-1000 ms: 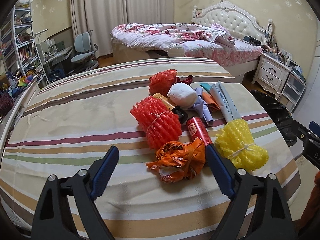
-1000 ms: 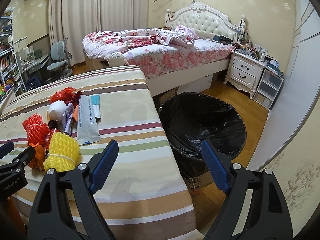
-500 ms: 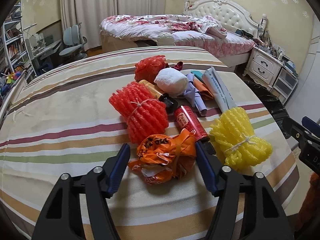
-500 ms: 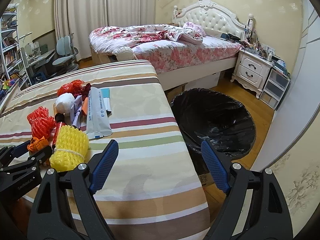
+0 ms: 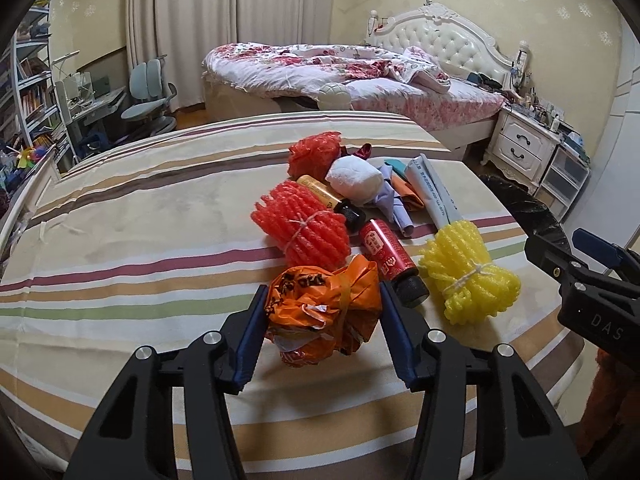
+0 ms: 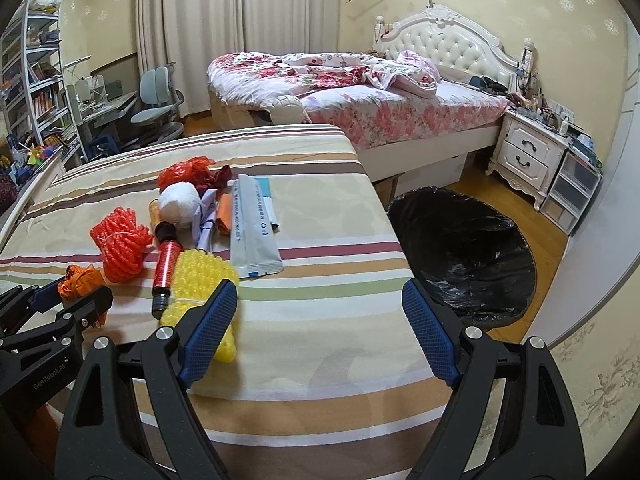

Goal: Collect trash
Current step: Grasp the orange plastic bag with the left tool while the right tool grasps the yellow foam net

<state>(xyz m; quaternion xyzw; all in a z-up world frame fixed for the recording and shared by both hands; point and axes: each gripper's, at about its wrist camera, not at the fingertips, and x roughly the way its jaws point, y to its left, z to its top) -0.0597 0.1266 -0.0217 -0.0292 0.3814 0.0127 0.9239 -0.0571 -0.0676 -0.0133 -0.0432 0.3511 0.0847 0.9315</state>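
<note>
Orange plastic bag bundle (image 5: 324, 312): knotted, crinkled film with torn paper showing at the front; it sits at the near edge of the trash pile on the striped bedcover (image 5: 132, 216), squarely between the blue pads of the left gripper (image 5: 322, 334).
Left gripper state: jaws have just been closing and now stand narrow, both pads pressed on the bundle's sides.
Handling, as I judge it: very light and soft, so it will squash before it resists; the film is slick, so a hold across the thick middle near the knot should be surer than one on a loose flap.
Risk: a loose tail could slip out or snag the red canister (image 5: 386, 256) lying just beside it.
Close neighbours: red foam net bundle (image 5: 304, 232) just behind; yellow foam net bundle (image 5: 468, 276) to the right, beyond the canister.
Further pile: white wad (image 5: 354, 178), a yellow-labelled bottle (image 5: 320, 194), a long white-and-blue packet (image 5: 434, 192), crumpled red plastic (image 5: 314, 154).
Right gripper (image 6: 320, 330): jaws wide, nothing between the pads, hovering over the cover's near edge with the yellow bundle by its left finger.
Bin (image 6: 464, 252): black-lined, on the floor just off the cover's right side, mouth open.
</note>
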